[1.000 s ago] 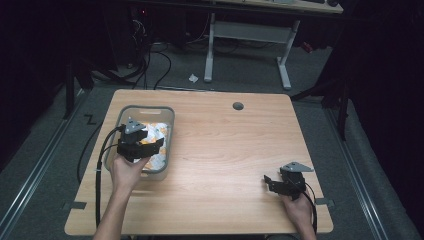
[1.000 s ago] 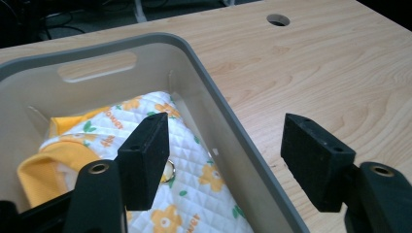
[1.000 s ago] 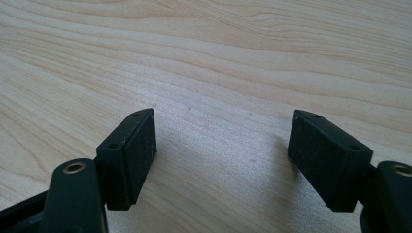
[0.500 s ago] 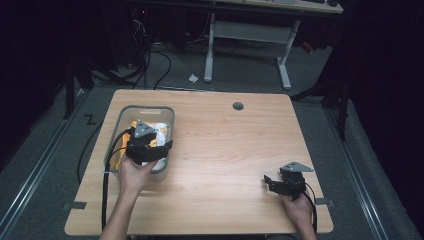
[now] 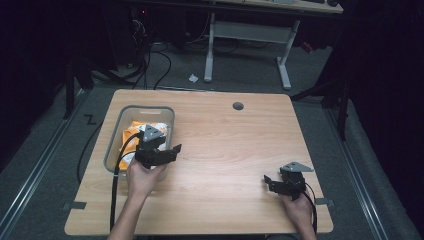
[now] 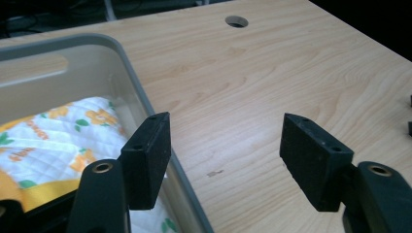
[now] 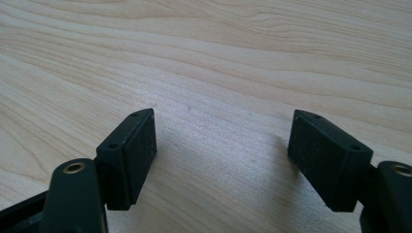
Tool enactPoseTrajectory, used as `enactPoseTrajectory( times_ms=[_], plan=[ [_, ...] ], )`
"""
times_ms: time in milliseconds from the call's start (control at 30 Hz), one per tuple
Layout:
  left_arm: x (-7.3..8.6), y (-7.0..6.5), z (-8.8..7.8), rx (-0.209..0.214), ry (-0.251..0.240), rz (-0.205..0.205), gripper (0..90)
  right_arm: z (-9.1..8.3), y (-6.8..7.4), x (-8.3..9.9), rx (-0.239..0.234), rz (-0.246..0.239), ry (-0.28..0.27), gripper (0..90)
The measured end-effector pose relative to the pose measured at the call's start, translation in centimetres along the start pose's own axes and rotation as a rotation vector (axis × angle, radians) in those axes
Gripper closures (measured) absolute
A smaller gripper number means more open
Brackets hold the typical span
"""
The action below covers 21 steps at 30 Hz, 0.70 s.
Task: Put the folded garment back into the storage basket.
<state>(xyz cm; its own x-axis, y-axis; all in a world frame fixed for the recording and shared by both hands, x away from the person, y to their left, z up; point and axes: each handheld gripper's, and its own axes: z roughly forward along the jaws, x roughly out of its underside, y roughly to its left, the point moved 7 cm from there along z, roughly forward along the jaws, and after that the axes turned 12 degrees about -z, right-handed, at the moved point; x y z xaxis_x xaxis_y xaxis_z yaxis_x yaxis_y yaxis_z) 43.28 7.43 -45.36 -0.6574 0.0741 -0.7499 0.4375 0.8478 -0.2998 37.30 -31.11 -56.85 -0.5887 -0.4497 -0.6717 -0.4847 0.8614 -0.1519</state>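
The left gripper (image 5: 167,152) hovers, jaws wide and empty, across the rim of the grey plastic bin (image 6: 141,99) holding a folded white flower-print cloth (image 6: 63,133). Lowered here, one jaw would likely strike that rim. The right gripper (image 5: 274,182) rests open, empty, on the light wooden table (image 5: 225,140).
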Motion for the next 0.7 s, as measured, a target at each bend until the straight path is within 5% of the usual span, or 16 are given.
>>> enactPoseTrajectory(
  times_ms=[700],
  plan=[
    [0.9, -2.6, 0.9, 0.049, -0.009, 0.011, 36.6, 0.0, 0.0, 0.0, 0.000, 0.002, 0.001, 26.3]
  ],
)
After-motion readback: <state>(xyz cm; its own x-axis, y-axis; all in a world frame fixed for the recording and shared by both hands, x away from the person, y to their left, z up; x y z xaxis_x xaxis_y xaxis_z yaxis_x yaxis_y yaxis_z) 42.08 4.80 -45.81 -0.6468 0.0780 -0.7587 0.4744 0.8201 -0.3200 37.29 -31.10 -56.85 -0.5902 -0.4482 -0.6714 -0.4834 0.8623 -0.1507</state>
